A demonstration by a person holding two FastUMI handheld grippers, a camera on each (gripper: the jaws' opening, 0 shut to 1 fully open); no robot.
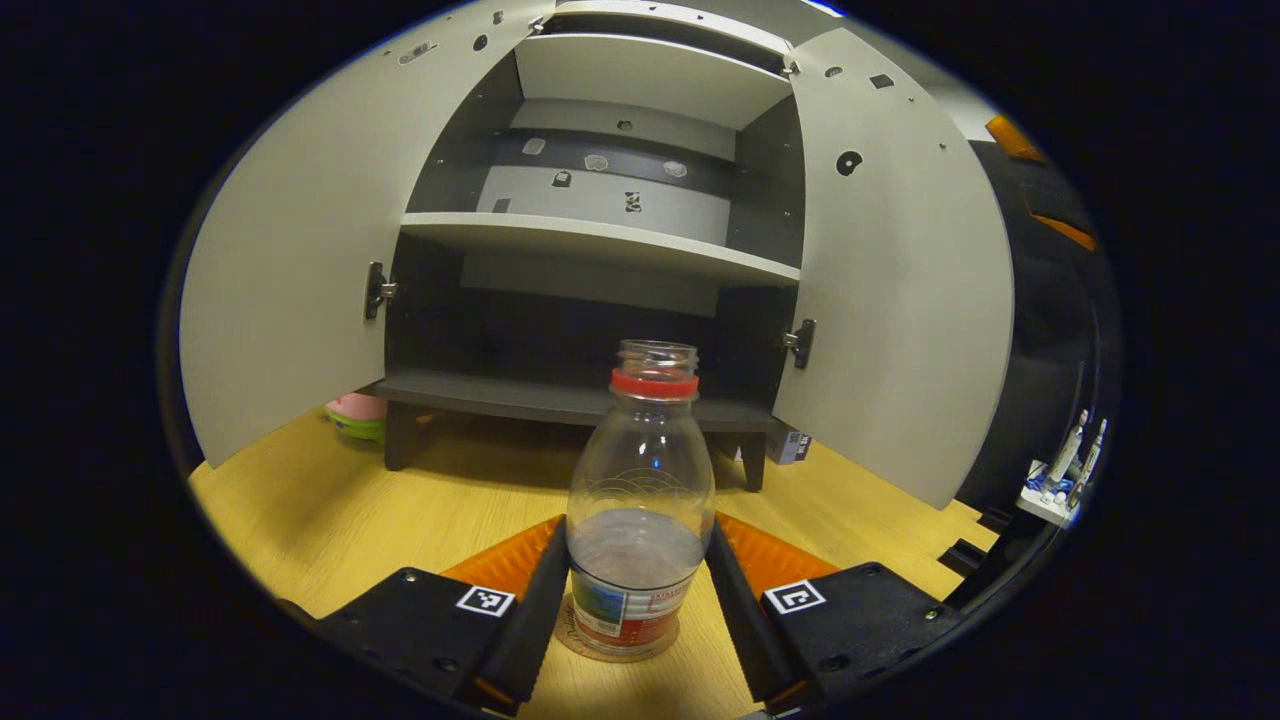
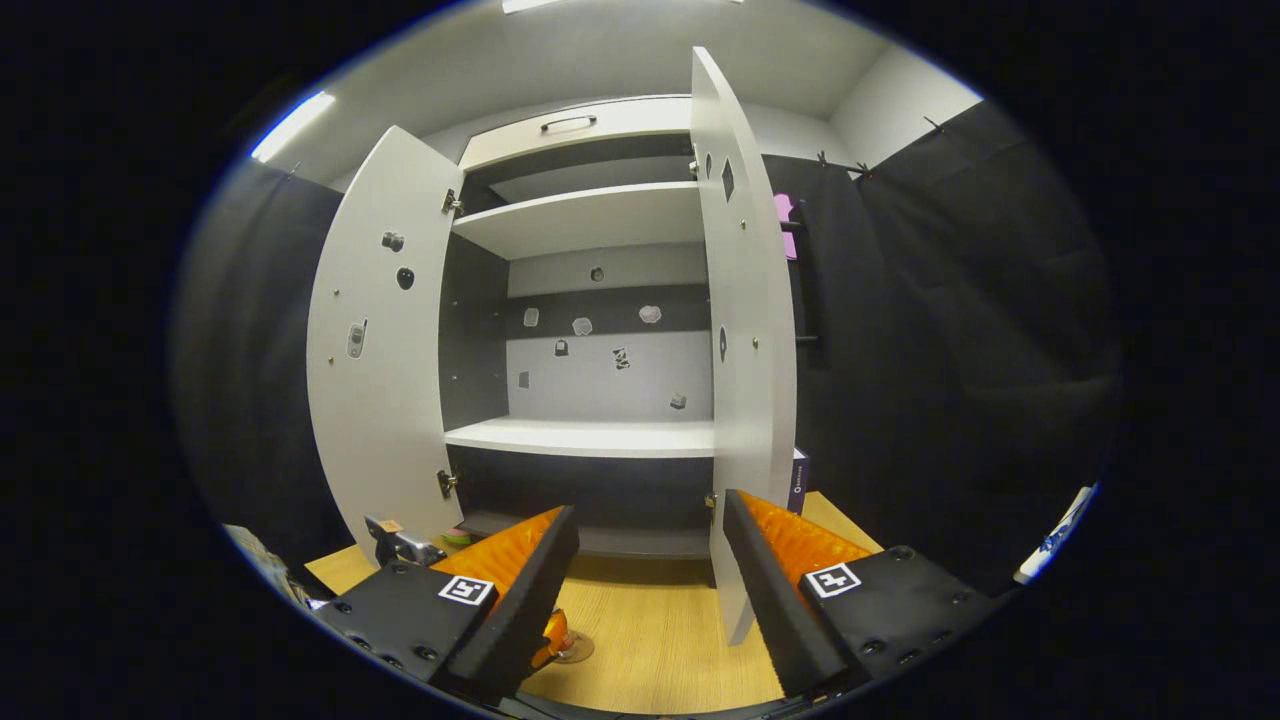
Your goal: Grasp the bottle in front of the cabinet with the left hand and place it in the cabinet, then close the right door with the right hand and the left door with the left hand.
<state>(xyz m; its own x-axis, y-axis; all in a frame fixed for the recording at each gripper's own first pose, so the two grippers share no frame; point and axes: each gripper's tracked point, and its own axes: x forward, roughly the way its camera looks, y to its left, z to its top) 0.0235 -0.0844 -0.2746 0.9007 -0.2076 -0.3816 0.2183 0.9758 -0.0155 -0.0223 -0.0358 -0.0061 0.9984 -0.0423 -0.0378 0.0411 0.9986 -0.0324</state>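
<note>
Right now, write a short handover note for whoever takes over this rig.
Left hand-held gripper: fingers on either side of the bottle, close to its sides; firm contact cannot be told. The bottle stands upright on the wooden table in front of the cabinet.
Right hand-held gripper: open, holding nothing, facing the cabinet near the edge of the right door.
Both doors are open; the left door is swung wide.
Done: left gripper is at the bottle.
Left: lift the bottle, set it in the cabinet, close right door, then left door.
</note>
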